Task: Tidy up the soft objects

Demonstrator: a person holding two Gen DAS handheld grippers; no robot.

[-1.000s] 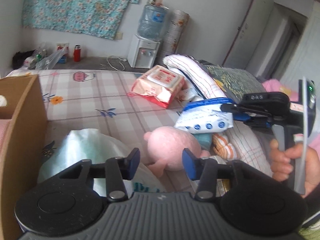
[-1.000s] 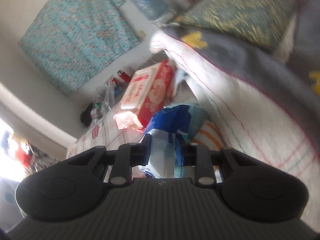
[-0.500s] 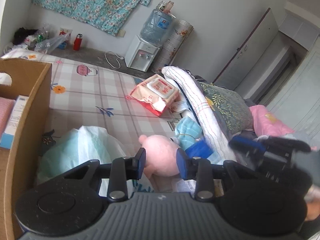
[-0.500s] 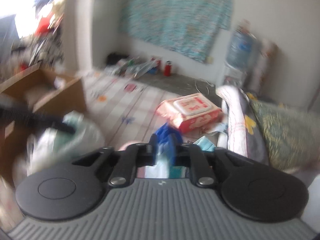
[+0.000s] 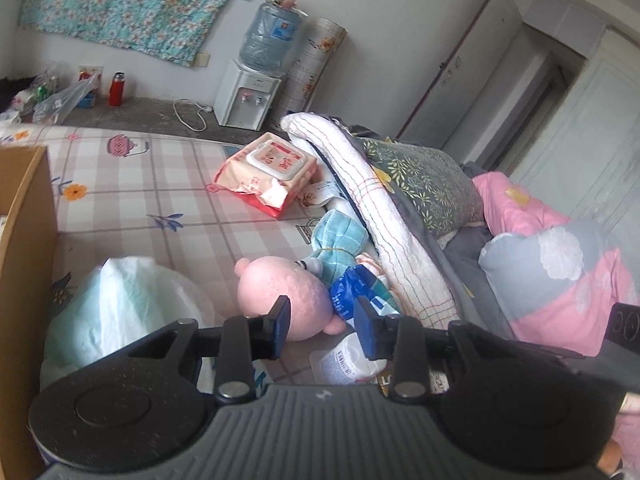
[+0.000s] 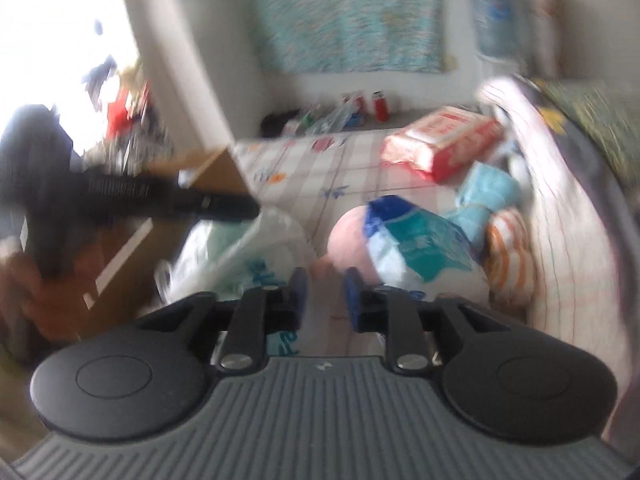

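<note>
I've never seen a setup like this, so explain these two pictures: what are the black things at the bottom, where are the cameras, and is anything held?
A person holds a two-finger tool in each hand; each carries a camera looking along its fingers. One picture is from the left tool, the other, blurred, from the right tool. Both look over a bed with a pink toy, a blue packet beside it, a wipes pack, a white bag and a box. Nothing is held: the right jaws have just been opening, the left just narrowed slightly, and both stand empty.
</note>
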